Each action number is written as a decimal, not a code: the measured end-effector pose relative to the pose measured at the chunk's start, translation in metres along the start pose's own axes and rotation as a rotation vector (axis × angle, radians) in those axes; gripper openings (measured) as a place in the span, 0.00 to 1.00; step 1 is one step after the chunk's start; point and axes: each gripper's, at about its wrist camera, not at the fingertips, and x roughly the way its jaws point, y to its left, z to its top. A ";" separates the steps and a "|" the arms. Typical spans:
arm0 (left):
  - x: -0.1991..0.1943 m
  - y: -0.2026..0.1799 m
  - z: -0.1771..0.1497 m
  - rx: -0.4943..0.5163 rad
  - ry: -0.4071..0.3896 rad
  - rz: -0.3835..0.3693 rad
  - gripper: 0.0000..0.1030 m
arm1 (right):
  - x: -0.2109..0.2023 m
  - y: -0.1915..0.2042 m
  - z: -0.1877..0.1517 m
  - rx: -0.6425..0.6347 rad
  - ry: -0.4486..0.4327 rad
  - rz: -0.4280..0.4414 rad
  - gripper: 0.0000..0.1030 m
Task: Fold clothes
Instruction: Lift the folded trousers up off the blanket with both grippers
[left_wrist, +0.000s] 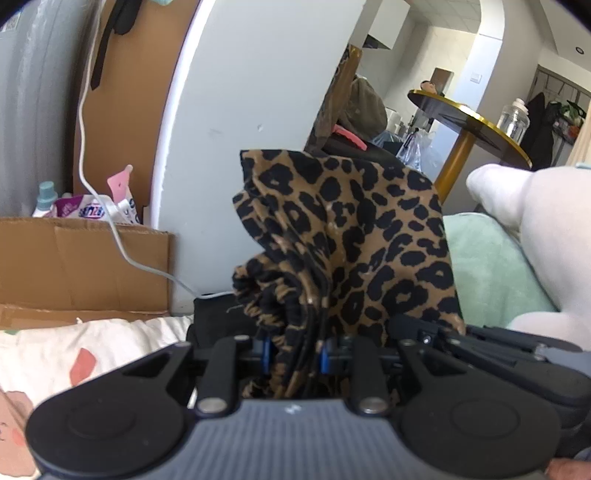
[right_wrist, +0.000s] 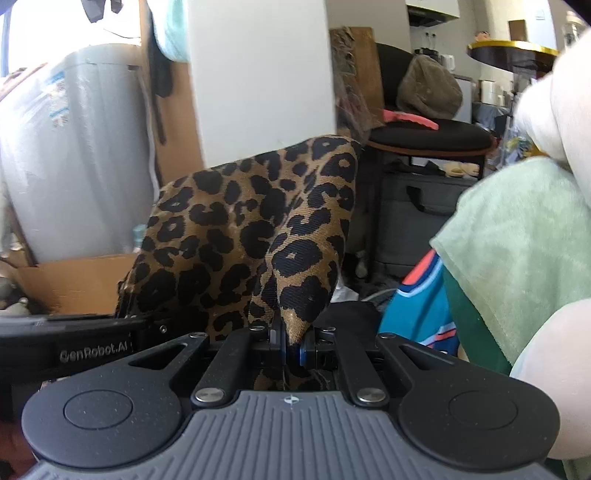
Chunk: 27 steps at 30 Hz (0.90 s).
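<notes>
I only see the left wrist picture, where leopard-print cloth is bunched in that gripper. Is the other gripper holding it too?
Observer: Yes, the right gripper pinches a fold of the same leopard-print cloth.
Operator: Anything colourful near it?
Observer: A blue garment with orange-red stripes lies to its right, under the pale green towel.
Operator: What's behind it?
Observer: A black round stool with a pink item on top.
</notes>
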 end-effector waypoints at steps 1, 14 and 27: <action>0.007 -0.001 -0.004 0.000 -0.010 0.001 0.24 | 0.007 -0.006 -0.001 0.030 0.007 -0.010 0.05; 0.082 0.027 -0.074 -0.090 -0.055 -0.057 0.24 | 0.085 -0.036 -0.057 -0.039 0.023 -0.083 0.05; 0.156 0.080 -0.098 -0.127 0.006 -0.213 0.24 | 0.159 -0.057 -0.090 -0.142 0.013 -0.063 0.05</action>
